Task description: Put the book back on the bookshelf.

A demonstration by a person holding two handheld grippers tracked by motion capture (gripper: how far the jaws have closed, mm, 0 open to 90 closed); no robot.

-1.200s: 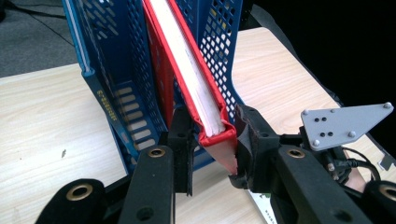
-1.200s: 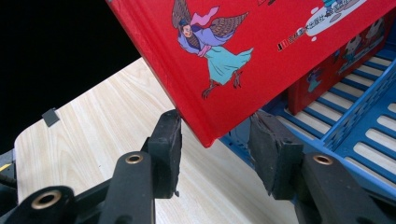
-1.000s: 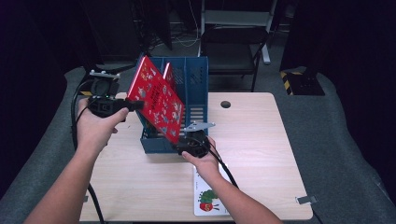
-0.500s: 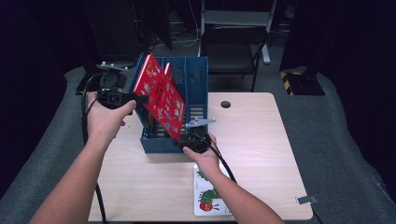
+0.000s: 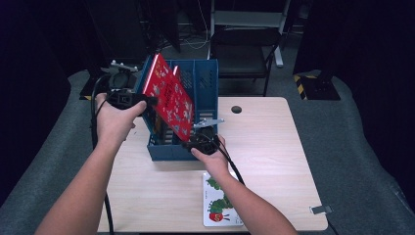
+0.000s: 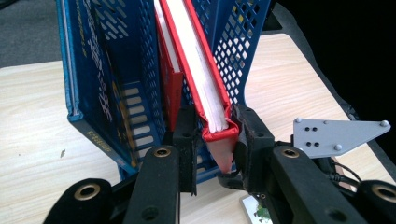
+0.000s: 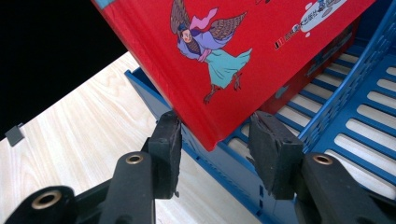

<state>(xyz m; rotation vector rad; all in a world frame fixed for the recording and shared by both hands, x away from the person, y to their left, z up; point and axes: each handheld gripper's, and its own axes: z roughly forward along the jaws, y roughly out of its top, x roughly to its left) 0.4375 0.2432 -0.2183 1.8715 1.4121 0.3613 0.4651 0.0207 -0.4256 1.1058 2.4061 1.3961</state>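
- The red book (image 5: 171,100) leans over the blue rack (image 5: 205,81) on the counter (image 5: 274,161). Its long side runs from 11 o'clock, up high, down to 5 o'clock.
- The left hand-held gripper (image 6: 212,135) squeezes the book's top corner and has just been closing on it.
- The right hand-held gripper (image 7: 215,140) sits at the low corner. Its pads (image 7: 168,133) stand a little off the book, so it looks let go.
- The slot lies at 12 o'clock from that corner.
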